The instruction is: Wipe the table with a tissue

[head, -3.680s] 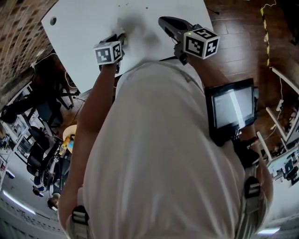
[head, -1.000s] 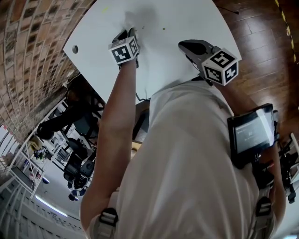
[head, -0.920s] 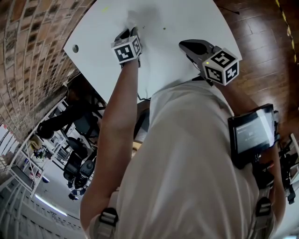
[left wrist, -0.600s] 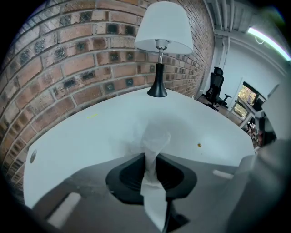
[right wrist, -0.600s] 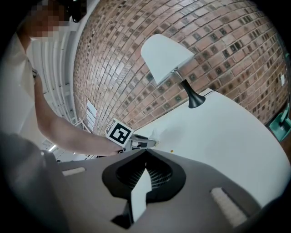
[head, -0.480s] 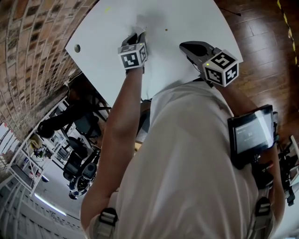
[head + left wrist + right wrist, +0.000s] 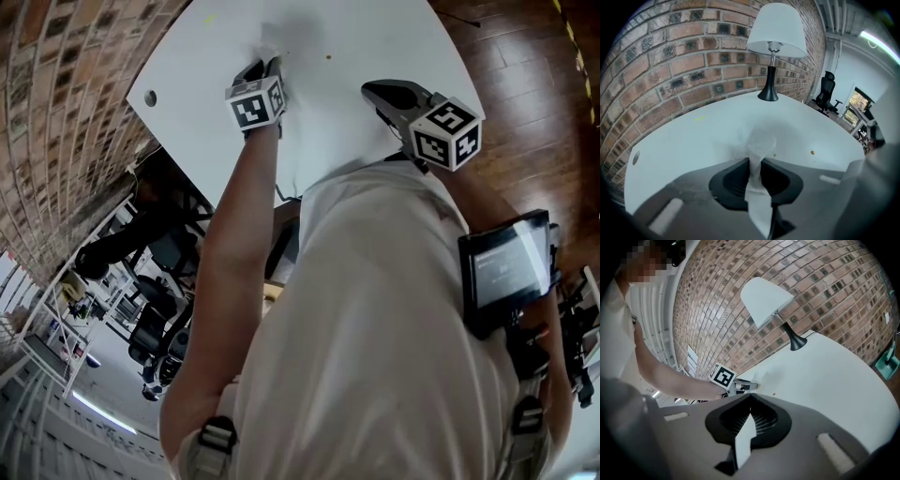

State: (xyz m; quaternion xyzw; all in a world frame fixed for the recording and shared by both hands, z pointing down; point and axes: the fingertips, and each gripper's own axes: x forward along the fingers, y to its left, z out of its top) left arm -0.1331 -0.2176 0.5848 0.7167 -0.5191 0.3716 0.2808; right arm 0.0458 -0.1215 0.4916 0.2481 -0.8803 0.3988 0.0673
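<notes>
While my left gripper point(image 7: 757, 164) clamps the tissue point(image 7: 760, 143), its jaws squeeze it into a thin, twisted white strip. Past my fingertips the free end bunches into a rounded, crumpled wad resting on the white table point(image 7: 684, 140), with a grey shadow around it and a small brown speck point(image 7: 812, 152) nearby. My right gripper point(image 7: 750, 398) hovers over the table's near edge, jaws together.

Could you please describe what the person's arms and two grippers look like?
The left gripper and right gripper are grey with black ribbed jaw recesses. Each bears a white cube printed with black square markers. The left arm is bare to the wrist, and the person wears a pale shirt.
</notes>
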